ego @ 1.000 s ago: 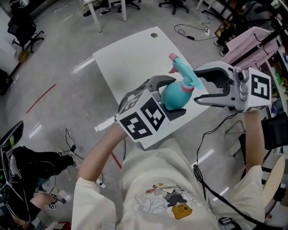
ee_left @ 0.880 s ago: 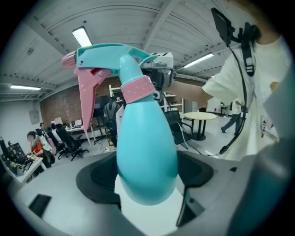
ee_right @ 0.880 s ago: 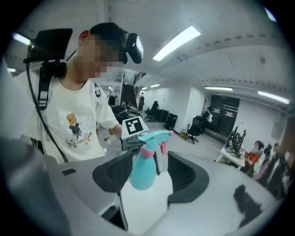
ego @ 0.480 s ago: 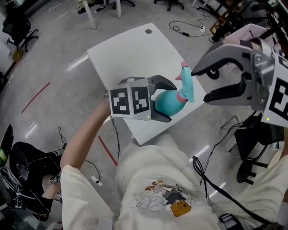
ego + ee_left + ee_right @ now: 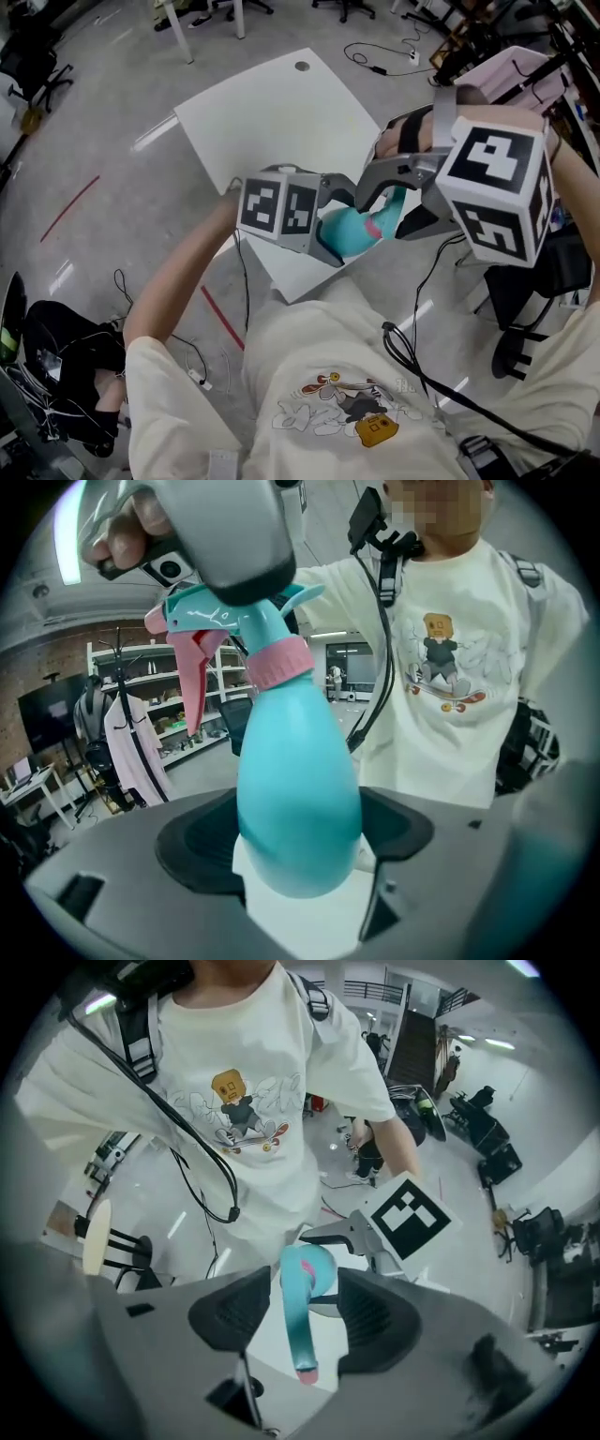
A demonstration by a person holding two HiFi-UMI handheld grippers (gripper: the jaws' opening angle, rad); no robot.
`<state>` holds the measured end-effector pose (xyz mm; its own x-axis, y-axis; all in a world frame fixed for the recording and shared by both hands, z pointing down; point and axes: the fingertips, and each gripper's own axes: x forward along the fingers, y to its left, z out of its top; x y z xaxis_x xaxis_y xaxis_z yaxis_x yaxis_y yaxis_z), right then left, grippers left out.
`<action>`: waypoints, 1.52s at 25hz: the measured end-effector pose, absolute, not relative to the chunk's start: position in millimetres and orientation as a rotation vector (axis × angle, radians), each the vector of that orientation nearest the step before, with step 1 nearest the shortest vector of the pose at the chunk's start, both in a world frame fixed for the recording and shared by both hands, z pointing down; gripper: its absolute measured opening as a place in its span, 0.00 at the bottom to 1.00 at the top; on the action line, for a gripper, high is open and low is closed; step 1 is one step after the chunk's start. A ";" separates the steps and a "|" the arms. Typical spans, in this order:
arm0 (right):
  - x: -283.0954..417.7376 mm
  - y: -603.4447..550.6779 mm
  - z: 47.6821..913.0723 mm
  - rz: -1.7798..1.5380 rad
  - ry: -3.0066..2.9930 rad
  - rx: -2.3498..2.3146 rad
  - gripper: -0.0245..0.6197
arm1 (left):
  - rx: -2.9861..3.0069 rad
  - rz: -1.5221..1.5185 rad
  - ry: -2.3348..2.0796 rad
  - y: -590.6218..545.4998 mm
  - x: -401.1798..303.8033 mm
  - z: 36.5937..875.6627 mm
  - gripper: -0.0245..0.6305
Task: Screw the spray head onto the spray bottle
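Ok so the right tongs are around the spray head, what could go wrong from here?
1. The right tongs stand open around the spray head, at its narrow top rather than its pink collar; closing there might slip, or tilt the head and cross-thread it.
2. The left tongs hold the spray bottle by its smooth round belly, so it may spin when twisted.
3. The bottle is in mid-air; a slip would likely drop it.
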<state>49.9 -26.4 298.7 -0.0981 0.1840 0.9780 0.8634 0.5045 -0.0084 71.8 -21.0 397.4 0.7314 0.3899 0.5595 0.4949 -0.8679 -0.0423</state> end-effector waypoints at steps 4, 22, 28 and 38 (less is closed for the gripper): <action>57.3 -21.9 313.3 -0.691 -1.556 -0.964 0.39 | -2.744 -0.830 -0.706 -23.9 77.0 401.1 0.64; 55.8 -34.4 323.5 -0.648 -1.574 -0.934 0.25 | -2.832 -0.843 -0.687 -32.7 74.4 399.7 0.64; 50.1 -45.6 318.7 -0.804 -1.544 -0.866 0.25 | -3.049 -0.740 -0.855 -24.9 70.4 388.4 0.64; 57.3 -44.7 327.1 -0.831 -1.469 -0.904 0.25 | -3.051 -0.775 -0.709 -30.1 76.9 392.3 0.64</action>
